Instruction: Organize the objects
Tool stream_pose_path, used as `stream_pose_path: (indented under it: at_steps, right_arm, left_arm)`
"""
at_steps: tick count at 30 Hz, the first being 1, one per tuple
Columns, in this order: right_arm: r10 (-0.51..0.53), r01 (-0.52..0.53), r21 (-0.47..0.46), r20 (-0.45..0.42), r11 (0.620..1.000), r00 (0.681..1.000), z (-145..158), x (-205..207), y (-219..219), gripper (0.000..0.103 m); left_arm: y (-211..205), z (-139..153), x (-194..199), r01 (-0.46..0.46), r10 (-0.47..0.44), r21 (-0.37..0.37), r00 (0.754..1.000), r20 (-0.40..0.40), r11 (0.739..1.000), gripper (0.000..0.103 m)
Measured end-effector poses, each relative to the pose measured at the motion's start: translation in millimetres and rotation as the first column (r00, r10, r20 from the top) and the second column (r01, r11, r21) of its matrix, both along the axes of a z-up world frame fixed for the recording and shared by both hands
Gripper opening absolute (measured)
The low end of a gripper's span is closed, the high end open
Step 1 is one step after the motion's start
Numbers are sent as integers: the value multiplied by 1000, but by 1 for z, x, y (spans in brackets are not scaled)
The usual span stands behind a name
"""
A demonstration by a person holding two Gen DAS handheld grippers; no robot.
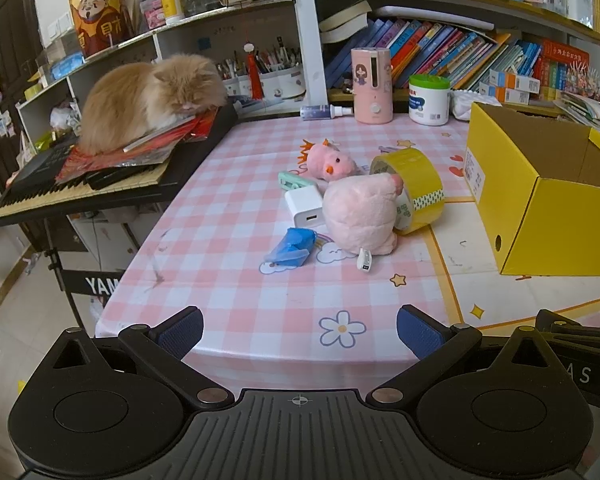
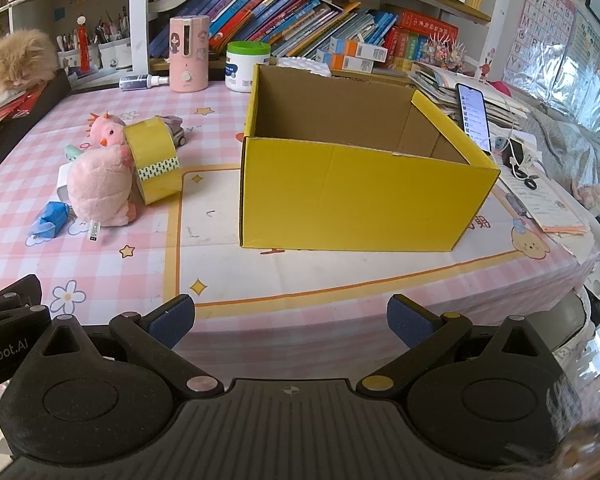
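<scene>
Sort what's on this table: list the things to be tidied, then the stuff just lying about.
For the job: yellow box, tape roll, big pink plush, small pink plush, white charger, blue wrapper.

Lying about: cat, humidifier, white jar, phone.

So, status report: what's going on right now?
Both hand-held grippers open, empty. Yellow box empty; toys, tape roll on the table. Nothing blocking.
</scene>
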State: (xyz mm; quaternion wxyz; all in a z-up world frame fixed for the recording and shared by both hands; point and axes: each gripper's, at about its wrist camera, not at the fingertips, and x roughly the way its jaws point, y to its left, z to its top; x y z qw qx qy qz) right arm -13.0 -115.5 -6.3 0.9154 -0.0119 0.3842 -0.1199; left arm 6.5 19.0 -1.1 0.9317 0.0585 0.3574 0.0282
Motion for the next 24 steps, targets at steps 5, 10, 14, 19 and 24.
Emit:
stream_pose_path:
  at_steps: [5, 10, 14, 19, 24]
  right_arm:
    - [-1, 1, 4, -2, 1000, 1000, 0, 0, -1, 103]
    - [-6, 6, 11, -6, 1000, 1000, 0, 1, -2, 103]
    - [-10, 10, 15, -9, 1000, 1000, 0, 2, -2, 103]
    - [-15, 15, 18, -7, 1000, 1000, 0, 1, -3, 103]
    - [-18, 18, 25, -9, 1000, 1000, 1, 0, -5, 103]
  left_arm:
    - [-1, -1, 2, 4, -4, 0, 1000, -4, 1000, 103]
    - [-2, -1, 3, 10, -10, 1, 1000, -7, 1000, 103]
    - [-3, 0, 3, 13, -13, 0, 1000, -7, 1000, 103]
    - [-4, 0, 2, 20, -20, 0, 1000, -5, 1000, 103]
    - [-3, 1, 2, 24, -24, -7, 1000, -8, 1000, 103]
